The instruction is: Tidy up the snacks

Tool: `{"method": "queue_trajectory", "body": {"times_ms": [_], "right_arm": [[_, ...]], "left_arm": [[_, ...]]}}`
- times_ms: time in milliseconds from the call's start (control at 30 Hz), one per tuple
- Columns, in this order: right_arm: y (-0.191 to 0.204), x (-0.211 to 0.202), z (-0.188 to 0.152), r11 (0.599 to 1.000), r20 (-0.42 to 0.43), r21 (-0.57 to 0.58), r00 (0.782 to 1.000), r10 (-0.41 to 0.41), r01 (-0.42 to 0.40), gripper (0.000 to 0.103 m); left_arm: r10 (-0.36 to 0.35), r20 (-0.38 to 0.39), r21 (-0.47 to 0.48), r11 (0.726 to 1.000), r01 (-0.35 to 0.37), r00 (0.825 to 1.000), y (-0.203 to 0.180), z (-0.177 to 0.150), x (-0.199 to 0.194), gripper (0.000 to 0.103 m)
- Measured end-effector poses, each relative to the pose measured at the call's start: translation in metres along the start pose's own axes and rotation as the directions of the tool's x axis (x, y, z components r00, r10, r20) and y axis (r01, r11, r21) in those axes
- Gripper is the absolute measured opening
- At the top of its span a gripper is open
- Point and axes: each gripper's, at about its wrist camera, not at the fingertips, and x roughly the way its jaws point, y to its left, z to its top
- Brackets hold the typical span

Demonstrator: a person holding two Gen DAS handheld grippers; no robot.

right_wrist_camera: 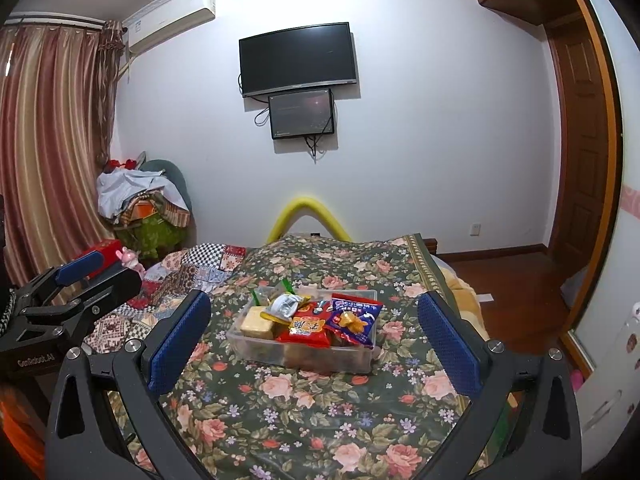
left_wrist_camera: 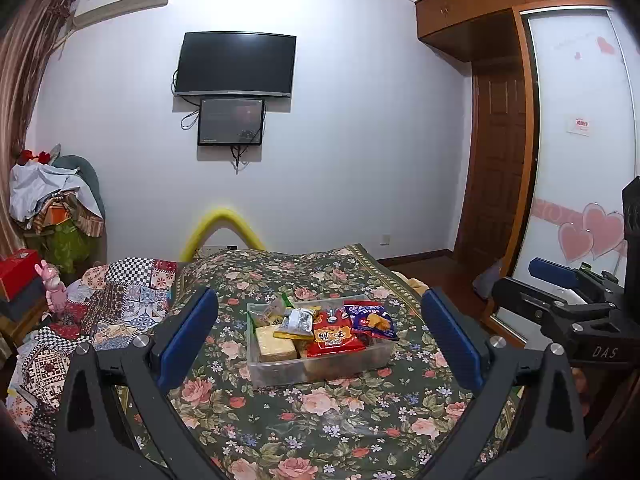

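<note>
With both tongs spread and empty, pinch the light, crinkly, slippery purple chip bag at centre frame by its sealed edge.

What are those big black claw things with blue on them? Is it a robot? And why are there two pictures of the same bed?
No robot here. A person holds a tool in each hand. The left hand-held gripper and right hand-held gripper each carry a small camera looking forward between two fingers with blue pads, so you get one picture from each. Both are open and hold nothing. Each camera also catches the other tool at its edge. On the flowery bed cover sits a clear plastic box piled with snacks: a red packet, a blue chip bag and a pale yellow block.
</note>
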Motion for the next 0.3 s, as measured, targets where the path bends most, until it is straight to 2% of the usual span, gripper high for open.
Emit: {"method": "queue_trajectory", "body": {"times_ms": [300], "right_arm": [[0.0004, 0.0007, 0.0002, 1.0, -0.005, -0.002, 1.0, 0.001, -0.001, 0.103]], "left_arm": [[-0.011, -0.008, -0.006, 1.0, 0.011, 1.0, 0.0008, -0.0016, 0.0012, 0.103]]}}
